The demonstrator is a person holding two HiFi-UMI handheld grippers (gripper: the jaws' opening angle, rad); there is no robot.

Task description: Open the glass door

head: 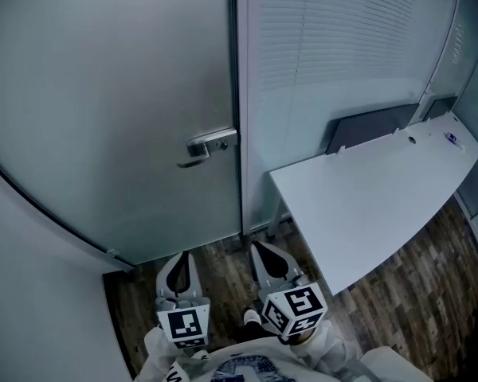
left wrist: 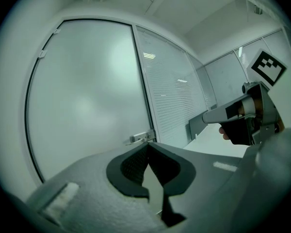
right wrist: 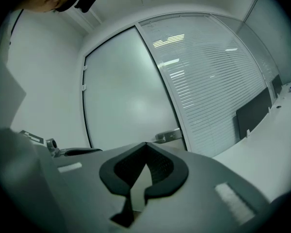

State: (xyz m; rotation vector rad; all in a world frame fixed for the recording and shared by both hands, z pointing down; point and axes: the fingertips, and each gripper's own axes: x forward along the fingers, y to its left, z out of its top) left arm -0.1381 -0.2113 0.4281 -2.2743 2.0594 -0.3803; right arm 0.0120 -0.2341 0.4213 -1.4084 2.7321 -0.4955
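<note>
The frosted glass door (head: 111,110) stands shut ahead of me, with a metal lever handle (head: 210,145) at its right edge. Both grippers hang low in the head view, well short of the door. My left gripper (head: 183,256) points at the door's lower part, its jaws together and empty. My right gripper (head: 260,248) is beside it, aimed near the door's frame, jaws also together with nothing in them. The handle (left wrist: 141,138) shows just above the left gripper (left wrist: 148,145) tips. In the right gripper view the handle (right wrist: 168,136) sits right of and above the right gripper (right wrist: 146,144).
A white desk (head: 374,205) with a dark screen panel (head: 374,127) behind it stands to the right, its corner close to my right gripper. A glass wall with blinds (head: 334,46) runs right of the door. A white wall (head: 32,293) closes the left. The floor (head: 223,269) is wood.
</note>
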